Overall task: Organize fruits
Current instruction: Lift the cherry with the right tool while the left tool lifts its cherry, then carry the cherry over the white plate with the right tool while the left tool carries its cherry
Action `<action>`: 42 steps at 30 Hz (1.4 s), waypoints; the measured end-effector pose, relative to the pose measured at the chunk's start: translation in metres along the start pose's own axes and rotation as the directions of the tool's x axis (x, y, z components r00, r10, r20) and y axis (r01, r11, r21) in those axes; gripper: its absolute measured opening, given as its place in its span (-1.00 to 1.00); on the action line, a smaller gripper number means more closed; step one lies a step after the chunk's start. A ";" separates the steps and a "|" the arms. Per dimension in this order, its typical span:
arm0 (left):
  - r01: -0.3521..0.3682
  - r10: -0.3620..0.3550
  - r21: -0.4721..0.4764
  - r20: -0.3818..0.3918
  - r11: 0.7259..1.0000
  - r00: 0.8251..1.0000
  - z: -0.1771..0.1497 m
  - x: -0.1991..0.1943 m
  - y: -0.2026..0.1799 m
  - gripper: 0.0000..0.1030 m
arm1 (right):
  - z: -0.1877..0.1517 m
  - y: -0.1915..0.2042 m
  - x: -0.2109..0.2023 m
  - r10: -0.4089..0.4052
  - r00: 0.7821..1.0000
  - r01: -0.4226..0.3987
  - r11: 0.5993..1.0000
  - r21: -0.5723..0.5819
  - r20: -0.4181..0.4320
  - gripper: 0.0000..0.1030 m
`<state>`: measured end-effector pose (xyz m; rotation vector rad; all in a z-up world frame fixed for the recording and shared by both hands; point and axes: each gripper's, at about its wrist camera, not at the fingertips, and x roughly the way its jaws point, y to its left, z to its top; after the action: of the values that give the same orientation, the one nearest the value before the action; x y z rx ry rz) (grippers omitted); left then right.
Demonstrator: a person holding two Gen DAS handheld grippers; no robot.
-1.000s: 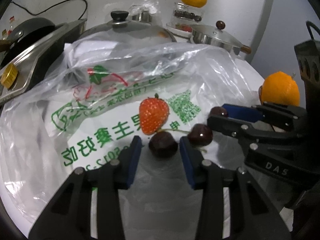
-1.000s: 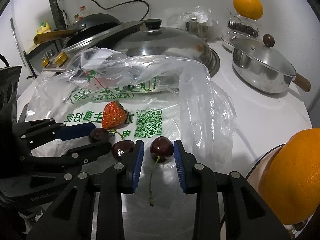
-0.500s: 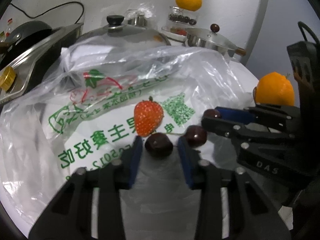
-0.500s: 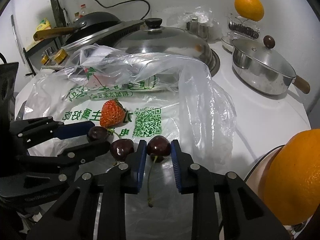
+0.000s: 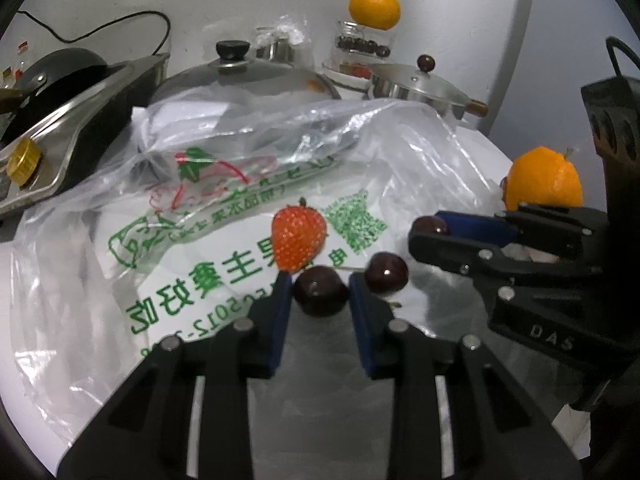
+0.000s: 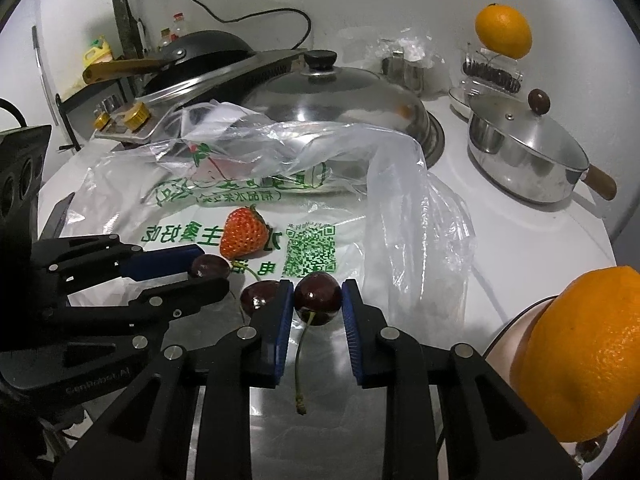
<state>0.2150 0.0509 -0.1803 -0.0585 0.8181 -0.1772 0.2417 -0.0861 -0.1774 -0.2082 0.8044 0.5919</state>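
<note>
A red strawberry and three dark cherries lie on a clear plastic bag with green print. My left gripper is shut on one cherry. My right gripper is shut on another cherry, whose stem hangs down. A third cherry lies loose between the two grippers; it also shows in the right wrist view. The left gripper's cherry shows in the right wrist view, next to the strawberry.
An orange sits on a plate at the near right. Another orange tops a glass jar at the back. A big steel wok lid, a lidded pot, a black pan and a stove stand behind the bag.
Both grippers have closed in from open around their cherries until the pads touch them. The fruit has stayed in place on the bag.
</note>
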 end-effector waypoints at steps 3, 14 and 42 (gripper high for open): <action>0.002 -0.002 0.000 0.009 1.000 1.000 0.001 -0.006 -0.001 -0.42 | 0.001 0.003 -0.006 0.006 1.000 -0.006 1.000 -0.003 0.010 -0.49; 0.006 -0.006 0.014 0.048 1.000 0.999 0.005 -0.029 -0.011 -0.42 | 0.001 0.012 -0.037 0.005 0.998 -0.005 1.000 -0.008 0.059 -0.49; 0.046 -0.056 0.107 0.091 0.993 0.994 0.009 -0.064 -0.083 -0.41 | -0.034 -0.027 -0.116 -0.080 0.989 0.074 0.996 0.052 0.126 -0.49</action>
<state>0.1672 -0.0197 -0.1179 0.0113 0.7131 -0.2637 0.1733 -0.1700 -0.1180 -0.1556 0.6825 0.5082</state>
